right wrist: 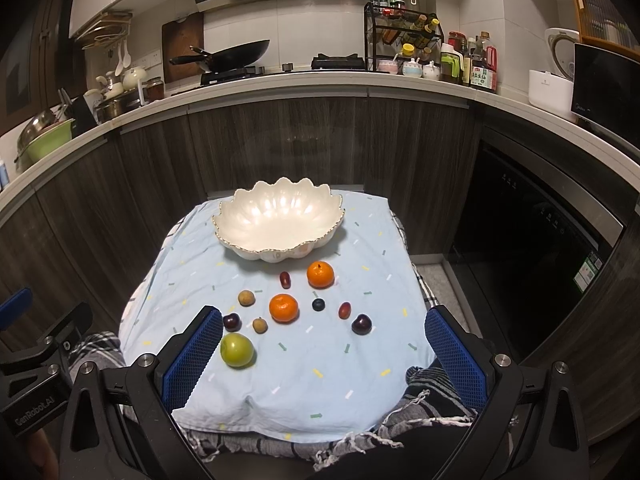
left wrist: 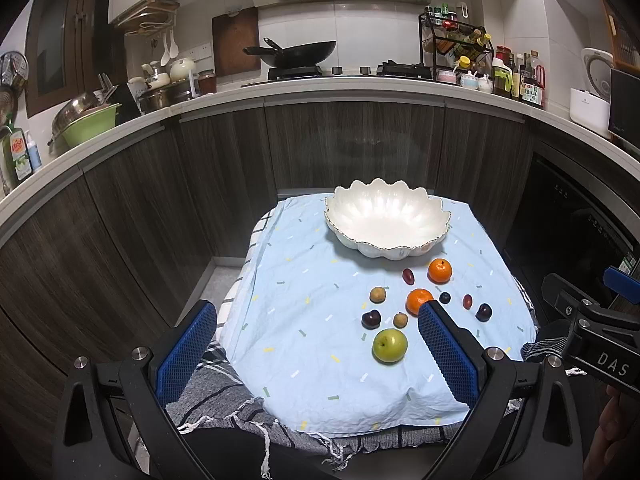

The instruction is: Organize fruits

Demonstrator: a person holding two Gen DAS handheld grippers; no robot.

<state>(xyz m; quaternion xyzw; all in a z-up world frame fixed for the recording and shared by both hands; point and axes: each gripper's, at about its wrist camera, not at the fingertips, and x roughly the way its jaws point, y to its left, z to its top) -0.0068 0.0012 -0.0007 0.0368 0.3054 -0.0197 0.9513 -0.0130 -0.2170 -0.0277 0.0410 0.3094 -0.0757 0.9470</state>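
Left gripper (left wrist: 316,344) spread wide, empty. Right gripper (right wrist: 324,354) spread wide, empty. White scalloped bowl (right wrist: 280,220) at 12 o'clock on blue cloth (right wrist: 320,384), empty. Fruits scattered just below: green apple (right wrist: 237,350) at 7 o'clock, two oranges (right wrist: 283,307) mid-cloth.

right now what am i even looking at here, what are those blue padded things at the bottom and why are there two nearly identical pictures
These are two handheld grabbing tools, one in each of a person's hands, and each carries a wide-angle camera looking forward along its two fingers. The blue padded things are those fingers. One picture comes from the left gripper, the other from the right gripper, so both see the same scene from slightly different sides. Both stand open and hold nothing.

Ahead is a small table covered by a light blue cloth. On it sits a scalloped white bowl, which is empty. In front of it the fruit lies loose: two tangerines, a green apple, a blueberry, and several small dark red and tan fruits. Behind is a kitchen counter with a wok on the stove.
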